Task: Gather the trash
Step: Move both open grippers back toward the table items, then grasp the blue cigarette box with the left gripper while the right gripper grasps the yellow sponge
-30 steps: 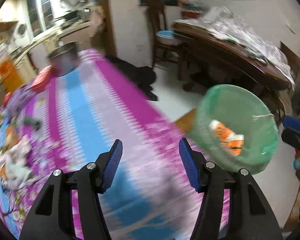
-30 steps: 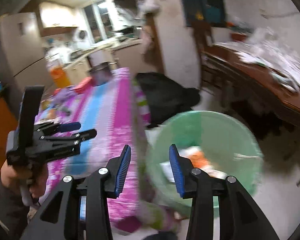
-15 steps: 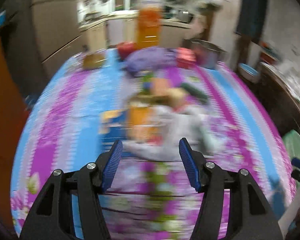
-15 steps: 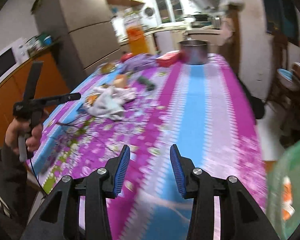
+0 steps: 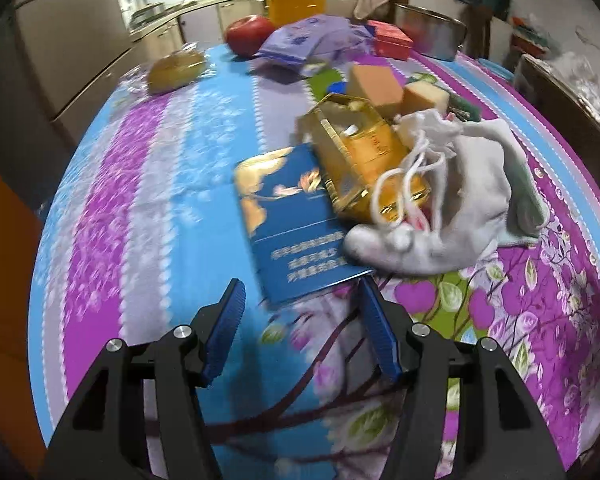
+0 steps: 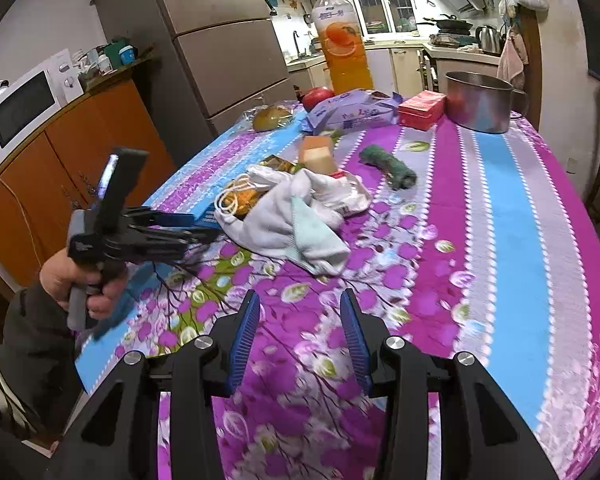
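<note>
A trash pile lies mid-table: a flat blue box (image 5: 296,220), a gold box (image 5: 364,160), a white cloth with a cord (image 5: 452,200) and two tan blocks (image 5: 376,84). My left gripper (image 5: 300,308) is open and empty, its tips right before the blue box's near edge. In the right wrist view the left gripper (image 6: 188,232) points at the pile (image 6: 288,208). My right gripper (image 6: 300,312) is open and empty over the tablecloth, short of the white cloth. A green rolled rag (image 6: 388,166) lies beyond the pile.
At the table's far end stand an orange juice bottle (image 6: 342,36), a purple packet (image 6: 352,114), a red box (image 6: 422,110), a steel pot (image 6: 480,100), a red fruit (image 5: 248,34) and a wrapped bun (image 5: 176,68). A fridge (image 6: 220,40) and an orange cabinet (image 6: 60,152) stand to the left.
Both grippers swung away from the green bin beside the table and now face the tabletop. The left gripper has closed in on the blue box. Both stayed open.
</note>
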Action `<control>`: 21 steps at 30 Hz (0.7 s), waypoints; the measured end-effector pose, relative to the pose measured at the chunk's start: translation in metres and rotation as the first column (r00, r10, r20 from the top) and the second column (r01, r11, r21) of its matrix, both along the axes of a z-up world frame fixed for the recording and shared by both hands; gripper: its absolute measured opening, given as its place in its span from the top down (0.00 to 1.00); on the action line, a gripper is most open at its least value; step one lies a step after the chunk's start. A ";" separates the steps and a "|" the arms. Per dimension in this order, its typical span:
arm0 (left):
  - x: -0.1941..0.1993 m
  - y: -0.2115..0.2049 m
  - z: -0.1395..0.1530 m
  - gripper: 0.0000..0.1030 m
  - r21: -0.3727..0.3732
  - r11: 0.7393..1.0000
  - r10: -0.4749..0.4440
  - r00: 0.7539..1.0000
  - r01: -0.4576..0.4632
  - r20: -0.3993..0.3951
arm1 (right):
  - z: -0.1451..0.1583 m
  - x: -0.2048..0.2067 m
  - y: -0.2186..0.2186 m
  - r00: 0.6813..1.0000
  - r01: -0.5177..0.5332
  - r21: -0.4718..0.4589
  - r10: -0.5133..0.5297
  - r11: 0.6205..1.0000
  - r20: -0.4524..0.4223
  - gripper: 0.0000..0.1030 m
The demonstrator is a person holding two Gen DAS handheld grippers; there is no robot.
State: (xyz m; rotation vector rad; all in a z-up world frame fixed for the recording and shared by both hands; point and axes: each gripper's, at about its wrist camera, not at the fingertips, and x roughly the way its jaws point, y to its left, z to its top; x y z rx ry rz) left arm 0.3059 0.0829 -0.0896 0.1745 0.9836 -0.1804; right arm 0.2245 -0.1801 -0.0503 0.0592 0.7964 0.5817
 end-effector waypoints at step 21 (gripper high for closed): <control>0.071 0.035 0.011 0.34 -0.044 0.971 0.236 0.972 -0.236 -0.011 | -0.006 0.027 0.024 1.000 -0.026 0.030 0.026 0.999 -0.005 0.49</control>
